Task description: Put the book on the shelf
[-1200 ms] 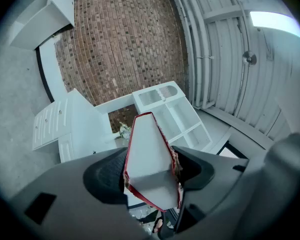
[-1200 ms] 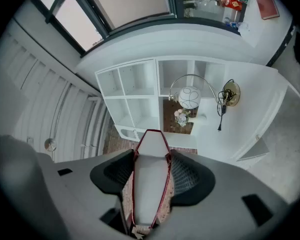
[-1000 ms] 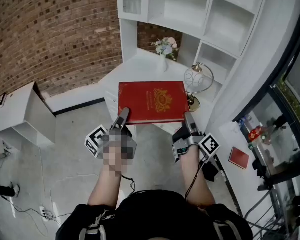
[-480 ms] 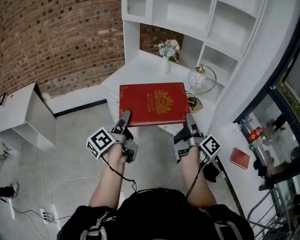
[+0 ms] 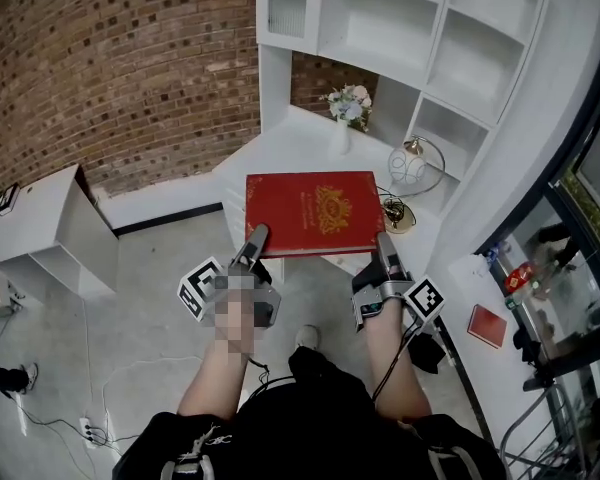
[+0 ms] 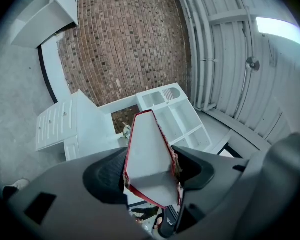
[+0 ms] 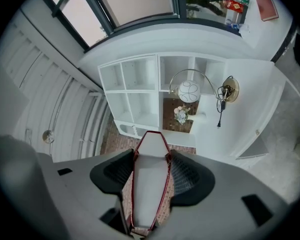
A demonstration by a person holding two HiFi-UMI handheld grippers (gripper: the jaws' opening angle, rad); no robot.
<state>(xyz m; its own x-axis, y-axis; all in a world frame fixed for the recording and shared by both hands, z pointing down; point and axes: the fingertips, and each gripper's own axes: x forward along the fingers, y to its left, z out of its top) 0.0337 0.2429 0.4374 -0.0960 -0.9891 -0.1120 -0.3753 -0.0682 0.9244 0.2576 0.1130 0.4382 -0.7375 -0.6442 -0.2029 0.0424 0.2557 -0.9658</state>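
Note:
A large red book (image 5: pixel 313 212) with a gold crest is held flat in the air in front of the white shelf unit (image 5: pixel 410 38). My left gripper (image 5: pixel 257 240) is shut on the book's near left corner. My right gripper (image 5: pixel 384 246) is shut on its near right corner. In the left gripper view the book's white page edge (image 6: pixel 147 154) is clamped between the black pads. The right gripper view shows the same book (image 7: pixel 151 179) pinched between its pads, with the shelf unit (image 7: pixel 155 91) ahead.
A white desk (image 5: pixel 290 143) under the shelves carries a small vase of flowers (image 5: pixel 348 108) and an arched globe lamp (image 5: pixel 410 168). A low white cabinet (image 5: pixel 50 228) stands at the left by the brick wall. A small red book (image 5: pixel 487 325) lies on the right ledge.
The book and both grippers have shifted slightly forward and right toward the desk and shelves. One foot has come into view below the book. Both grips are unchanged.

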